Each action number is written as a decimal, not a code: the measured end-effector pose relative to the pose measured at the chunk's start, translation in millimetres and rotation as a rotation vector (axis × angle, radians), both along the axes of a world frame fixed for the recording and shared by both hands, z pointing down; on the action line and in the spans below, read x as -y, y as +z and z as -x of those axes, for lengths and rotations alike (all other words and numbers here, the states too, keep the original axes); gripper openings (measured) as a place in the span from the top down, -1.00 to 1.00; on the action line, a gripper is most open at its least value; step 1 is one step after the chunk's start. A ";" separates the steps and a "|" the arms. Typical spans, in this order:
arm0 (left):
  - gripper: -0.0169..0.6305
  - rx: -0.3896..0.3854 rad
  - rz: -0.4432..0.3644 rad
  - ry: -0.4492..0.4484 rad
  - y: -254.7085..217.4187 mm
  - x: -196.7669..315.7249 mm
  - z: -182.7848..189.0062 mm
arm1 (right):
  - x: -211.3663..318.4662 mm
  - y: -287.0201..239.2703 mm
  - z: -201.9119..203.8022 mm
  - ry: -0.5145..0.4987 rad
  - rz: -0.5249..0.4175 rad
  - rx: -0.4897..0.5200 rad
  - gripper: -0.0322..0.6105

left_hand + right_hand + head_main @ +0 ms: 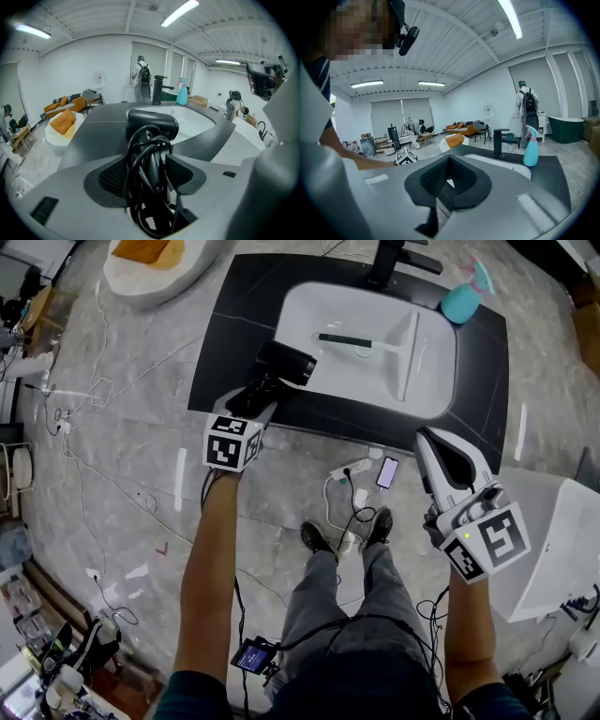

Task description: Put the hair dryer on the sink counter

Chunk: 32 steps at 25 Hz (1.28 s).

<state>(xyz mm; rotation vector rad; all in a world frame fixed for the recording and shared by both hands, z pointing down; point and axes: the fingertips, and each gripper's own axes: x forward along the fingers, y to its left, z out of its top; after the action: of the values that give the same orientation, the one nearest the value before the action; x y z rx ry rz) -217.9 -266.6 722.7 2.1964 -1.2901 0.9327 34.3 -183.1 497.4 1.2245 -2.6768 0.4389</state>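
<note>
The hair dryer [284,367] lies on the sink counter [230,334] near its front-left corner. Its handle and wound cord run toward 7 o'clock into the left gripper [255,397], whose jaws stand wide, the pads seemingly off it. The basin [323,306] borders it at 2 o'clock, and 7 o'clock is open for backing out. The right gripper [434,442], closed and empty, hangs well apart.

Head view looks steeply down; both gripper views skim the sink counter [239,324] closely, apparently sharing its faucet [158,89].
</note>
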 end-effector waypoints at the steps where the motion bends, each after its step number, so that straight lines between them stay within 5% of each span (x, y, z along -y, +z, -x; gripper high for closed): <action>1: 0.18 -0.005 -0.018 0.000 -4.3 0.7 0.7 | 0.7 -1.0 1.2 -0.002 0.001 0.001 0.87; 17: 0.16 -0.026 -0.047 0.022 -22.5 -1.6 8.2 | 13.5 -9.2 17.1 -0.016 0.001 0.003 0.87; 32: 0.16 -0.185 -0.123 -0.103 -80.4 -16.3 39.4 | 12.4 -32.0 26.2 -0.027 -0.021 0.004 0.88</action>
<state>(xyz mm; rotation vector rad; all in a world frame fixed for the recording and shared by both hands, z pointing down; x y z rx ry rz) -257.3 -250.4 642.3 2.2243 -1.3884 0.6112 8.1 -195.6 465.5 1.1922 -2.7051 0.4115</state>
